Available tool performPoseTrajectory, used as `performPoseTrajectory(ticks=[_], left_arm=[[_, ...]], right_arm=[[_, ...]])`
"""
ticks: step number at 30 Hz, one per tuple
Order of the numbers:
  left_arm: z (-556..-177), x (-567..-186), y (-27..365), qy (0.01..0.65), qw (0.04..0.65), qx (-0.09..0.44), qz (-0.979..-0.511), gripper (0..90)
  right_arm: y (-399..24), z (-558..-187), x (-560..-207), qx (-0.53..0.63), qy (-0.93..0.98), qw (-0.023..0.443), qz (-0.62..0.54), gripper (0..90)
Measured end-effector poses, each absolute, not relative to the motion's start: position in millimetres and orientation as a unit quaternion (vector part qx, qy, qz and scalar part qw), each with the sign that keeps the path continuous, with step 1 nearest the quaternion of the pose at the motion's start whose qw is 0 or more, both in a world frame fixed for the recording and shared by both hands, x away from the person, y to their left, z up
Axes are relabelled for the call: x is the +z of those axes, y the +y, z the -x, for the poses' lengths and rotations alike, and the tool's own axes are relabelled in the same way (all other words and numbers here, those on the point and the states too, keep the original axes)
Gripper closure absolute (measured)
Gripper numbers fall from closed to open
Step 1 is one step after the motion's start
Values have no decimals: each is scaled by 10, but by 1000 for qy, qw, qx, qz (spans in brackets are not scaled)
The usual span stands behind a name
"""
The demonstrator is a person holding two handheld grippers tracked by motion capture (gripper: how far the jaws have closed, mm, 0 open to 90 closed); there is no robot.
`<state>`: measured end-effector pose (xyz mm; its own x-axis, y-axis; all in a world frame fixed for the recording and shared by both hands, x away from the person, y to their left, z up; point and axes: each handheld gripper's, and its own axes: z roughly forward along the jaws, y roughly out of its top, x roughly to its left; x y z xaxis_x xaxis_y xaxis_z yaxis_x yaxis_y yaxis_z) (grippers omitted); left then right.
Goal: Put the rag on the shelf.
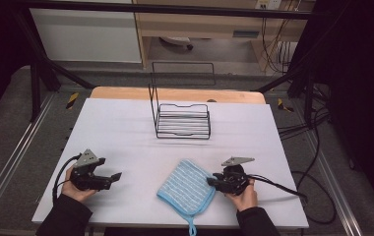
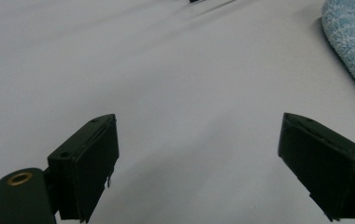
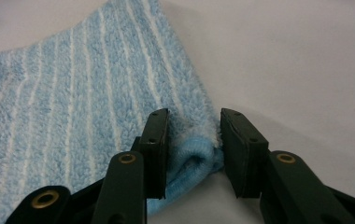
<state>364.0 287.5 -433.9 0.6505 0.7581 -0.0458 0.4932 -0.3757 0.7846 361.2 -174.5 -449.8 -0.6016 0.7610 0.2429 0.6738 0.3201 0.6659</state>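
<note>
Blue striped cloth [image 1: 187,187] flat on white table [image 1: 126,132], near front edge, right of centre, hanging loop past the edge. Right gripper [image 3: 193,140] clamped on the cloth's right corner, terry bunched between both jaws; held low by right hand [image 1: 244,195]. Left gripper [image 2: 199,163] jaws wide apart over bare tabletop, nothing between; well left of the cloth, gripped by left hand [image 1: 72,189]. Black wire rack [image 1: 182,120] farther back, mid-table, apart from both grippers.
</note>
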Motion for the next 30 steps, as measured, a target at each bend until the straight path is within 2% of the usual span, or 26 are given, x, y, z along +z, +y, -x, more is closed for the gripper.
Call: performPoseTrajectory(ticks=[9, 19, 30], left_arm=[[-3641, -4340, 2875, 384, 405, 164, -813, 123], [-3647, -4344, 2869, 385, 405, 163, -813, 123], [-3644, -4344, 2866, 385, 406, 164, -812, 123]], right_arm=[[-1729, -3642, -4450, 388, 813, 47, -432, 804], [-1538, -3875, -4298, 376, 833, 87, -397, 811], [-1318, -4202, -4374, 384, 840, 91, -372, 806]])
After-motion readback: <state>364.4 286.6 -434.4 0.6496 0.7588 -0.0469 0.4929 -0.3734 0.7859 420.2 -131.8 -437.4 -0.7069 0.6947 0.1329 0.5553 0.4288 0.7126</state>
